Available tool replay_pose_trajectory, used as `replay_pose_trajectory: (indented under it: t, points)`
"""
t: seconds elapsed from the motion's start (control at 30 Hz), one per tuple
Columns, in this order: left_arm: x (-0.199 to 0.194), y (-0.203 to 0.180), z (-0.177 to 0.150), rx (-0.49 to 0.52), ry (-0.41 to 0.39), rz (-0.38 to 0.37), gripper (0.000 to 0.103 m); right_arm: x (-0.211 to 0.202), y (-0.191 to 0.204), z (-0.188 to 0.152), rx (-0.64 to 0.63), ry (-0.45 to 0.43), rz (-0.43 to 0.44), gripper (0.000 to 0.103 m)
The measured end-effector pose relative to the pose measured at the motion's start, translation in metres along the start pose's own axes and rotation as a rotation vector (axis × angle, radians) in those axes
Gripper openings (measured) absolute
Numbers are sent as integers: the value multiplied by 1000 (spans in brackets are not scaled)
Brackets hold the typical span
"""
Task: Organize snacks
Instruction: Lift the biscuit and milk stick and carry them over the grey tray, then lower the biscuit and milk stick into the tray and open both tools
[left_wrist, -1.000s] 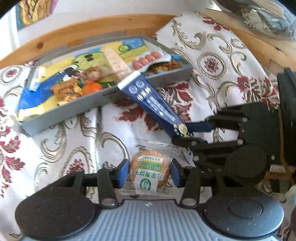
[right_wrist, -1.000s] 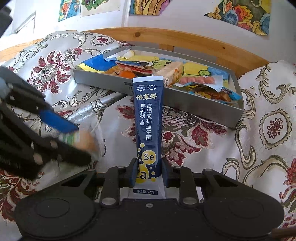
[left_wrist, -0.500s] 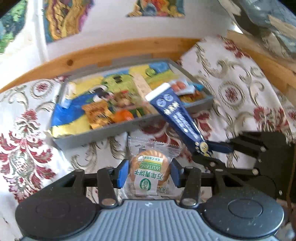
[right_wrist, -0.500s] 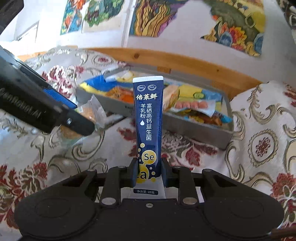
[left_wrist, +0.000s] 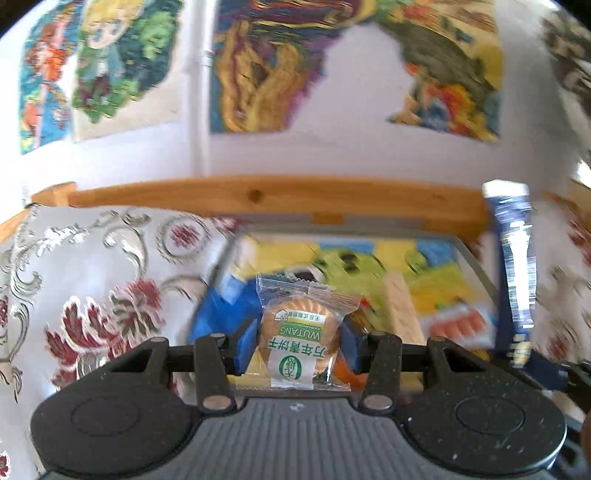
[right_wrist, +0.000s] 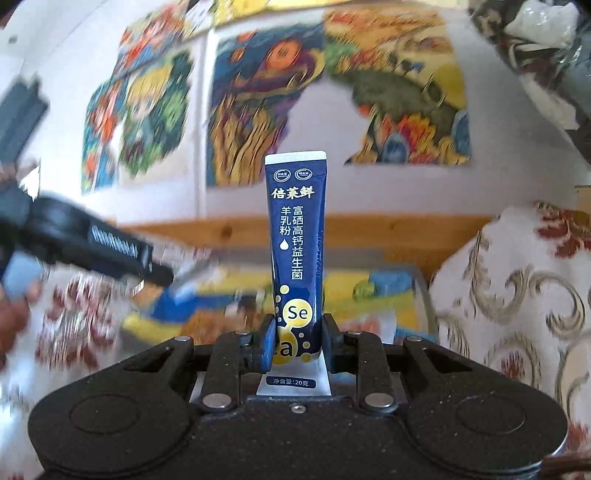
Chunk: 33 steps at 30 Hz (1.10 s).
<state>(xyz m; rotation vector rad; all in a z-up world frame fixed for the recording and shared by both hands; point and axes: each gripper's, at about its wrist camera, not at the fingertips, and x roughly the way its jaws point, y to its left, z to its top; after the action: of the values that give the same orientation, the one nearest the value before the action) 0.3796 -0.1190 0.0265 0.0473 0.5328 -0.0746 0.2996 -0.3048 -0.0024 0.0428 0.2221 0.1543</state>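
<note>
Left wrist view: the left gripper (left_wrist: 298, 345) is clamped on a wrapped biscuit (left_wrist: 300, 334), a round golden biscuit in a clear packet with a green and white label. The blue finger pads (left_wrist: 246, 345) press the packet from both sides, and the packet stands upright between them, held in the air. Beyond it, farther into the scene, lies the grey tray (left_wrist: 474, 267), blurred, filled with yellow, blue and orange snack packets. The tray rests on a floral tablecloth (left_wrist: 92, 291) of white, silver and dark red. A wooden rail (left_wrist: 255, 194) runs along the far edge of the cloth, and above it the white wall carries colourful pictures (left_wrist: 266, 74). At the far right of this view the navy sachet (left_wrist: 515, 266) appears, blurred and upright.

Right wrist view: the right gripper (right_wrist: 298, 341) is clamped on the navy sachet (right_wrist: 297, 254), a long dark blue stick pack with white and gold print. Its lower part is pinched between the fingers (right_wrist: 264, 343); the rest stands upright above them, raised off the cloth, with the sealed top edge in front of the wall pictures (right_wrist: 258, 110). The grey tray (right_wrist: 424, 295) lies below and beyond the sachet, its contents blurred. To the left, the left gripper (right_wrist: 147, 267) reaches in as a dark blurred shape over the tablecloth (right_wrist: 517, 280). Part of a hand (right_wrist: 13, 317) shows at the left edge.
</note>
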Motion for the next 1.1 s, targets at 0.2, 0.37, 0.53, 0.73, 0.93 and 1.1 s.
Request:
replay_pose_trajectory:
  t: [0.2,0.37,0.53,0.73,0.93,1.1]
  points:
    - [35,-6,16,-76,-67,94,51,32,-16,32,94,-86,-8,27]
    - [65,-18,20,-75,-29,75,51,63,-34,39,177,-68,-16,27]
    - [84,-21,13,-80,27,69,51,87,-49,32,236,9,-24,27]
    - [102,-14,5,-111,82,86,51,105,-55,20,288,104,-14,27]
    - [109,-9,2,-141,115,88,52,109,-52,18,282,136,-4,29]
    - [104,-6,3,-190,95,97,85,110,-53,19,289,129,-13,54]
